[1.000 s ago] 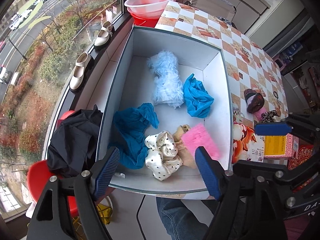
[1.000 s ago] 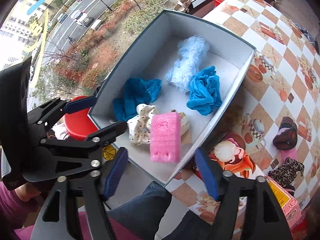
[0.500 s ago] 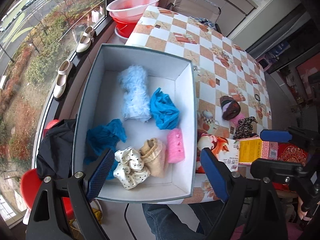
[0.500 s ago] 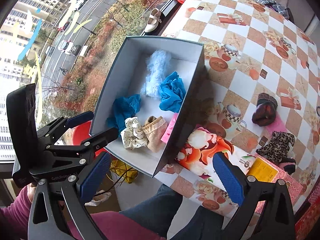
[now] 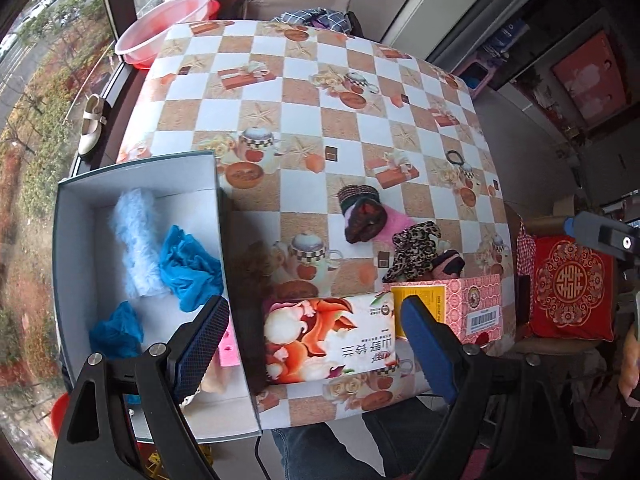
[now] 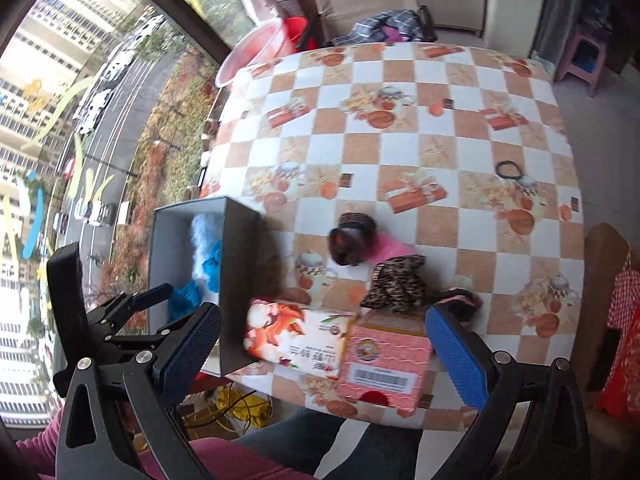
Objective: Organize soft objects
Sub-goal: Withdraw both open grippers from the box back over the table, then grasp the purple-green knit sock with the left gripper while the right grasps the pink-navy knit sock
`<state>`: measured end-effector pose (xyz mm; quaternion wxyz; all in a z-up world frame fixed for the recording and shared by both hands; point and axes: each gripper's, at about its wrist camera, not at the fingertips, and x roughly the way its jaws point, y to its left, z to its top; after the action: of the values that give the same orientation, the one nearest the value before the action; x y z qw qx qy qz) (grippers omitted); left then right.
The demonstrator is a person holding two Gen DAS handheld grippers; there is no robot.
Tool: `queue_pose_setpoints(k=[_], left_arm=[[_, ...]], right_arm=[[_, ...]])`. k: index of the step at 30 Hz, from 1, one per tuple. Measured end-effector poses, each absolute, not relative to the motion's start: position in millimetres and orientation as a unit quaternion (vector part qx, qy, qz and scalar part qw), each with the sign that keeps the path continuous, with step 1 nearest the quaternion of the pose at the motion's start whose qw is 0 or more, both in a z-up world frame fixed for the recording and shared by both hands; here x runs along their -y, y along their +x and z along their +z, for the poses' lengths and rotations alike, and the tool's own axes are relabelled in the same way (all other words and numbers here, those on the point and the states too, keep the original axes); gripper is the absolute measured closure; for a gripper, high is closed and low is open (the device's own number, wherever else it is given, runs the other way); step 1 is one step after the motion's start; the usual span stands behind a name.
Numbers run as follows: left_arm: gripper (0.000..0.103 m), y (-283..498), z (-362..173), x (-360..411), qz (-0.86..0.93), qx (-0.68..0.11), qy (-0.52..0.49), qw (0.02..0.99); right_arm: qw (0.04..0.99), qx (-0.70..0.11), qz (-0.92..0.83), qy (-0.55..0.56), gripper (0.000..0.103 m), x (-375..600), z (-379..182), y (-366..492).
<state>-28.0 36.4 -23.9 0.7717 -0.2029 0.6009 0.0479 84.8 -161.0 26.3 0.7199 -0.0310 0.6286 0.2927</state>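
Upside-down "山野铃兰" on floral tissue pack (image 5: 332, 340), double-happiness sign "囍" on red cushion (image 5: 570, 284)

Home, upper-floor flat: counter (image 5: 304, 92) under checked teacup-print oilcloth, folding chair (image 6: 364, 4) draped with clothes, plastic washbasins (image 5: 164, 24) by big window (image 6: 80, 92) overlooking street, shoe (image 5: 91, 124) on sill, red embroidered cushion (image 5: 572, 284).

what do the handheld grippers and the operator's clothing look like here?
Both the left gripper and the right gripper share one build: black angular linkage arms with silver bolts, and blue cross-hatched pads on the fingers. No cables show on them. The person wears a magenta sleeve and blue jeans.
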Motion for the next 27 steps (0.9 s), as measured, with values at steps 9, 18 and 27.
queue_pose_setpoints(k=[9,18,27], left_arm=[[0.013,33.7,-51.0,0.6,0.053,-0.638,-0.159,0.752],[0.013,77.9,-90.8,13.4,0.066,-0.671,-0.141,0.725],[0.013,97.5,-123.9,20.1,0.077,-0.692,-0.124,0.706]], right_arm=[[0.695,-0.698,0.163,0.057,0.000,276.7,-55.7,142.8],[0.647,-0.749,0.119,0.070,0.000,323.8,-128.3,145.9],[0.624,-0.769,0.123,0.060,0.000,324.8,-171.0,151.9]])
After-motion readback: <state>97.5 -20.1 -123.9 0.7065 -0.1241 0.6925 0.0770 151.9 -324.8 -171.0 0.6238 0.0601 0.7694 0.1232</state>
